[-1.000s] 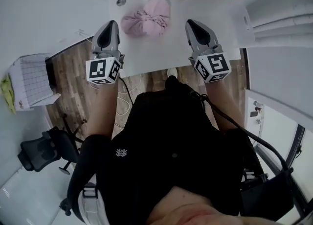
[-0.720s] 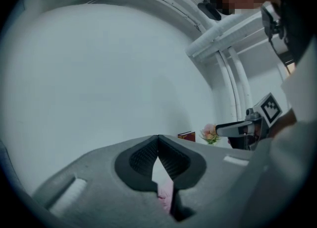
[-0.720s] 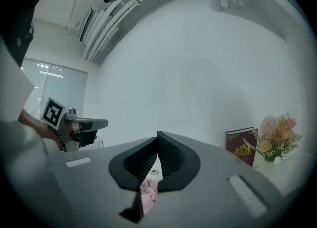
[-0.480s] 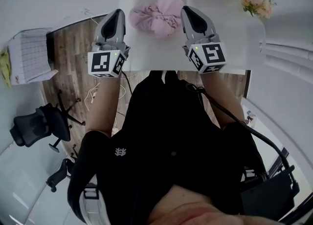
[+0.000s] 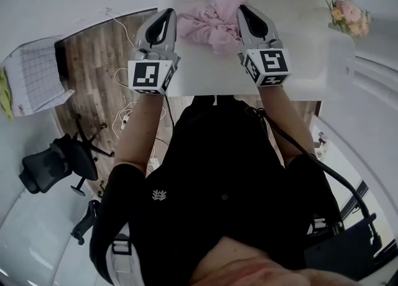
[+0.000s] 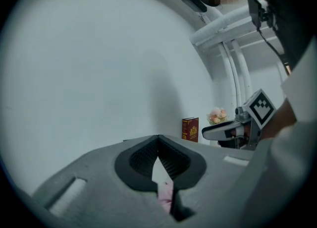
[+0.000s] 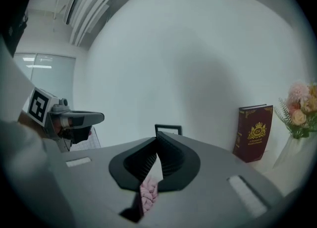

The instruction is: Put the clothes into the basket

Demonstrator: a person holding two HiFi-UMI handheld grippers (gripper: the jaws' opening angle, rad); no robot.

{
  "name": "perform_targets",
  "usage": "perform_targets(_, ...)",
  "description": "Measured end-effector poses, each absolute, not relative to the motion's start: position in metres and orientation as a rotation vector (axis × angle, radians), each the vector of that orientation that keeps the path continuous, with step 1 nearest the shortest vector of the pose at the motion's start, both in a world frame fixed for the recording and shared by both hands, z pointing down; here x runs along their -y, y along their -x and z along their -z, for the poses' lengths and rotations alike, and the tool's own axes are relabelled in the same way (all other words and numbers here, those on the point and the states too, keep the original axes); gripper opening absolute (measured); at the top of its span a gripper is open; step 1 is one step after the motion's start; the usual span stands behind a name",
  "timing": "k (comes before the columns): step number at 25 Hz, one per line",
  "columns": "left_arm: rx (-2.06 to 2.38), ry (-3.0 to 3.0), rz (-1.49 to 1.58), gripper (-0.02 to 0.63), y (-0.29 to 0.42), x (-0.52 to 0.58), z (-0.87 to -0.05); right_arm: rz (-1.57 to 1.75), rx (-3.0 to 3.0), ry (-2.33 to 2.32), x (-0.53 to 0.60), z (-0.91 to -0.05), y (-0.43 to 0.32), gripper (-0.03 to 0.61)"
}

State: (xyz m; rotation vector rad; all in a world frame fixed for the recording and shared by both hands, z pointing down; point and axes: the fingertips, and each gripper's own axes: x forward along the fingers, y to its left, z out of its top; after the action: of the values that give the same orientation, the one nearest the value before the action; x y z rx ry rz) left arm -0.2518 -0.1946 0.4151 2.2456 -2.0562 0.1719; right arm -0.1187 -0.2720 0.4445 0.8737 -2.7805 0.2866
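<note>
Pink clothes (image 5: 210,22) lie between left hand-held gripper (image 5: 166,13) and right hand-held gripper (image 5: 244,10), both closed.

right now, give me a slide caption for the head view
Left gripper and right gripper, both shut, flank the pink garment on the white table

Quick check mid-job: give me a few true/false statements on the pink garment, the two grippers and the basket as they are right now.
1. The pink garment lies on the white table. True.
2. The right gripper has its jaws wide apart. False: they are together.
3. Both grippers are on the garment's left side. False: the left gripper is at its left, the right one at its right.
4. The garment is in the basket. False: the white gridded basket stands off the table, at the head view's left edge.
5. A red book stands near the flowers. True.
</note>
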Motion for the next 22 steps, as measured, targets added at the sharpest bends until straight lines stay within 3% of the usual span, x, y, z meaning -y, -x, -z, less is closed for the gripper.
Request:
perform_targets(11,1.974,-2.226,-0.109,-0.001,0.275,0.233,-0.473,-0.292,2.596,-1.027,0.313,-0.519,0.118,0.007)
perform_targets(16,1.959,-2.205,-0.03,-0.002,0.272,0.241,-0.484,-0.295,2.563,-1.005,0.314,-0.543,0.124,0.211)
perform_targets(20,1.943,-2.206,-0.037,-0.002,0.272,0.247,-0.495,-0.286,2.523,-1.013,0.322,-0.565,0.127,0.43)
perform_targets(22,1.932,-2.201,-0.039,-0.002,0.269,0.248,-0.501,-0.302,2.507,-1.008,0.327,-0.574,0.126,0.457)
